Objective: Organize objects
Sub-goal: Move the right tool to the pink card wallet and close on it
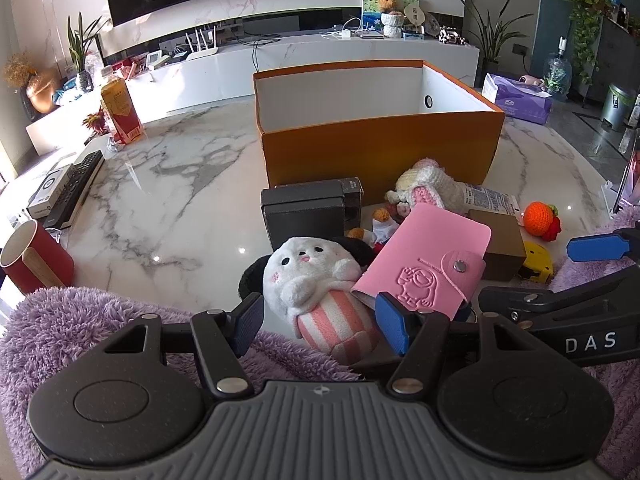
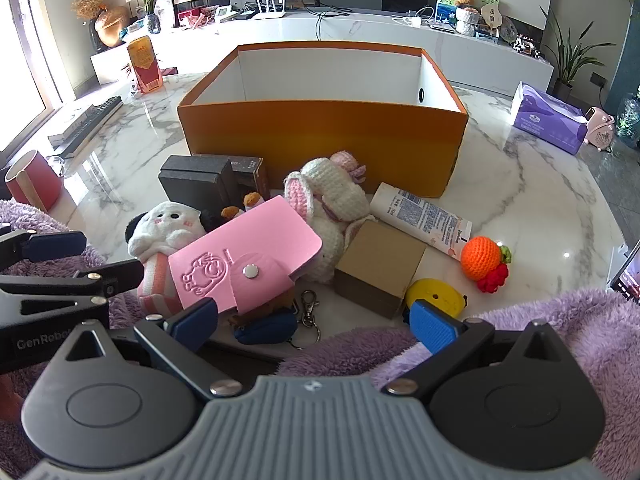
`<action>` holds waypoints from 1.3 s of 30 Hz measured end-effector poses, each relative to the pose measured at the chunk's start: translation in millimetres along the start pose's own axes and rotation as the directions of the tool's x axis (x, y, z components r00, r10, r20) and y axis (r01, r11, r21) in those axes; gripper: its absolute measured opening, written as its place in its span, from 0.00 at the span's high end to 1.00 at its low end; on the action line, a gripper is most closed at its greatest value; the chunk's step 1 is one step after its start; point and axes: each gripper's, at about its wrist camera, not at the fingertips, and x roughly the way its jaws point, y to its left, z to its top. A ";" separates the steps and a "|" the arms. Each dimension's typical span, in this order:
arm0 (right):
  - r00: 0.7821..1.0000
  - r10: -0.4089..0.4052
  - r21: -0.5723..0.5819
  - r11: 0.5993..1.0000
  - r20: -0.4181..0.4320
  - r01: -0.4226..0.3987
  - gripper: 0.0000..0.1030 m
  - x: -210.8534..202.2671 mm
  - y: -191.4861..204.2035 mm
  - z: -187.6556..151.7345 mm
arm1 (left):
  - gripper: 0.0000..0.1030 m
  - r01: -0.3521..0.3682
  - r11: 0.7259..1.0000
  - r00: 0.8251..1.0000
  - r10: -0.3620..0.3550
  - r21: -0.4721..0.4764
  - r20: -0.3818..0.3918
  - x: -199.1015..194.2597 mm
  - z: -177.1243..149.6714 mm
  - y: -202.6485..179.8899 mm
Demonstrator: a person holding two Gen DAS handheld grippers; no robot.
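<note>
Several small things are heaped before the orange box, whose visible inside is bare. Nearest, the plush is straddled by the wide, empty left gripper; a mid-body grip is best. The right gripper is spread too, empty.

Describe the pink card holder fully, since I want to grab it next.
The pink card holder looks like soft matte leatherette, embossed with a cartoon figure, its strap snapped shut by a silver button. It lies tilted on the pile, leaning on the white plush toy, with the crocheted bunny behind it.
</note>
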 end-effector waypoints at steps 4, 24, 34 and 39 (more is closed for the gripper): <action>1.000 0.003 -0.001 1.000 -0.003 -0.003 0.01 0.6 -0.5 -0.2 | 0.29 0.000 1.000 1.000 0.000 0.001 -0.002 0.2 -0.3 -1.0; 0.999 0.007 -0.010 1.000 -0.034 -0.007 0.03 12.5 1.0 0.5 | 0.32 0.032 0.999 0.999 -0.032 0.007 -0.024 6.2 2.5 3.4; 0.990 0.134 0.127 0.984 -0.037 -0.128 0.37 22.3 -15.1 5.9 | 0.42 0.147 0.988 0.989 -0.146 0.037 -0.023 12.4 8.8 -0.6; 0.970 0.239 0.221 0.949 -0.040 -0.225 0.39 29.4 -19.8 10.7 | 0.44 0.102 0.994 0.993 -0.100 0.028 -0.068 24.7 9.3 0.3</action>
